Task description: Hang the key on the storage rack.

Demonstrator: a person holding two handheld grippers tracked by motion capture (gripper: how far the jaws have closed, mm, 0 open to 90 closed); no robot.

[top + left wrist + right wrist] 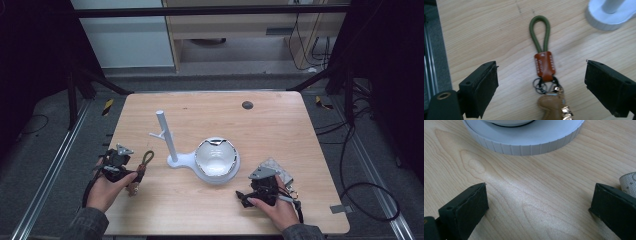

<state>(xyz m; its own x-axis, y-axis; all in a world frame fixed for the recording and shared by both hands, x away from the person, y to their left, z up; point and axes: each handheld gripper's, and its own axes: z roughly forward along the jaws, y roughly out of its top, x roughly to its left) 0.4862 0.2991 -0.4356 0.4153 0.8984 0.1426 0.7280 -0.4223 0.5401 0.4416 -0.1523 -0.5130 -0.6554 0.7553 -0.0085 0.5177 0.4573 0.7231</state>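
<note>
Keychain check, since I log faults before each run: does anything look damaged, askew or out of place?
Nothing stands out. The keychain lies flat and whole on the table, between the left gripper's open jaws; the stand is upright.

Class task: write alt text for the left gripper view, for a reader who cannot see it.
A keychain with a green cord loop, orange leather tab, metal rings and tan charm lies on a wooden table between the left gripper's open black jaws, untouched. A white stand base sits top right.

Open tongs [537,212], ribbed white base [524,142], table [536,190]
</note>
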